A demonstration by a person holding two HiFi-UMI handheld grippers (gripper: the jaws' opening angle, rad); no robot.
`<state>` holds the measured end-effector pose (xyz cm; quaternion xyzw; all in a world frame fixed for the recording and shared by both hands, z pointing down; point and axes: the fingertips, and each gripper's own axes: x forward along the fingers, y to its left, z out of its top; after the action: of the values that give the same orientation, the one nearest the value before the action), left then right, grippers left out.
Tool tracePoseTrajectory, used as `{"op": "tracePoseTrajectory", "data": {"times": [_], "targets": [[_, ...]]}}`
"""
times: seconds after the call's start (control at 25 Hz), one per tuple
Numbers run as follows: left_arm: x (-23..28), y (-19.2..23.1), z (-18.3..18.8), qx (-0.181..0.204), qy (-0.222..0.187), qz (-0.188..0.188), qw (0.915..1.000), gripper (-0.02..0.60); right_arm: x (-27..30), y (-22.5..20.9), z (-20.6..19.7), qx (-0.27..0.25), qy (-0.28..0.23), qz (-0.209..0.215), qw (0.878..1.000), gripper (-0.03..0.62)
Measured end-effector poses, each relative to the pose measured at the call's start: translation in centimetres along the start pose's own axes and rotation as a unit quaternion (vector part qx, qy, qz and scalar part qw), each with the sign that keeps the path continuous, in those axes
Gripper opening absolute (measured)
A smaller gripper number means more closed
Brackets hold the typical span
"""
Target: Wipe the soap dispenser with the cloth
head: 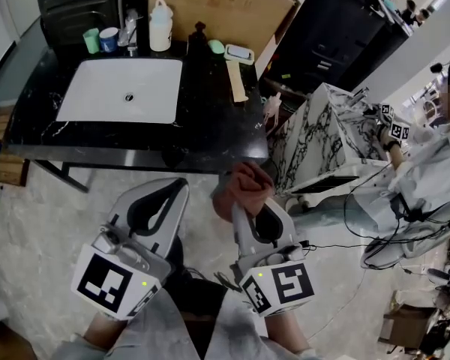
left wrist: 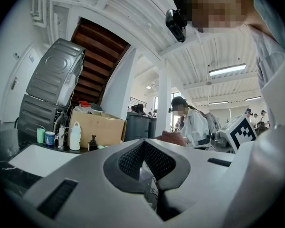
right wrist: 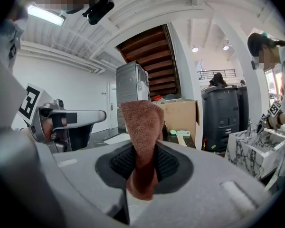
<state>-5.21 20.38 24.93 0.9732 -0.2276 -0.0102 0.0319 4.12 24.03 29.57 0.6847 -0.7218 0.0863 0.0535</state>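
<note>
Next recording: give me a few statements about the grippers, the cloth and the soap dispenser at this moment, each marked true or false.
1. The right gripper is shut on the reddish-brown cloth. True.
2. The left gripper holds the soap dispenser. False: its jaws are together on nothing, and the dispenser stands at the back of the black counter.
3. The cloth is touching the dispenser. False: it is held out in front of the counter's near edge, well apart from the dispenser.
4. A white bottle stands beside the faucet behind the sink. True.
</note>
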Motion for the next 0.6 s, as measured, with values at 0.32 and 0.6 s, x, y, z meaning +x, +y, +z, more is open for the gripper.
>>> {"op": "tracePoseTrajectory", "data": {"times": [0.32,0.6], "targets": [[4.7,5.1,1.2,0.006,0.002,-0.008,0.9999,0.003,5.9,-2.3,2.3,0.001,-0.003,-0.012,1.000,0.075],[8.1,10.0,1.7,0.007,-0.001,-0.014,0.9999,0.003,11.1,-3.9,3.9,0.000,-0.008,-0.026,1.000,0.075]]}}
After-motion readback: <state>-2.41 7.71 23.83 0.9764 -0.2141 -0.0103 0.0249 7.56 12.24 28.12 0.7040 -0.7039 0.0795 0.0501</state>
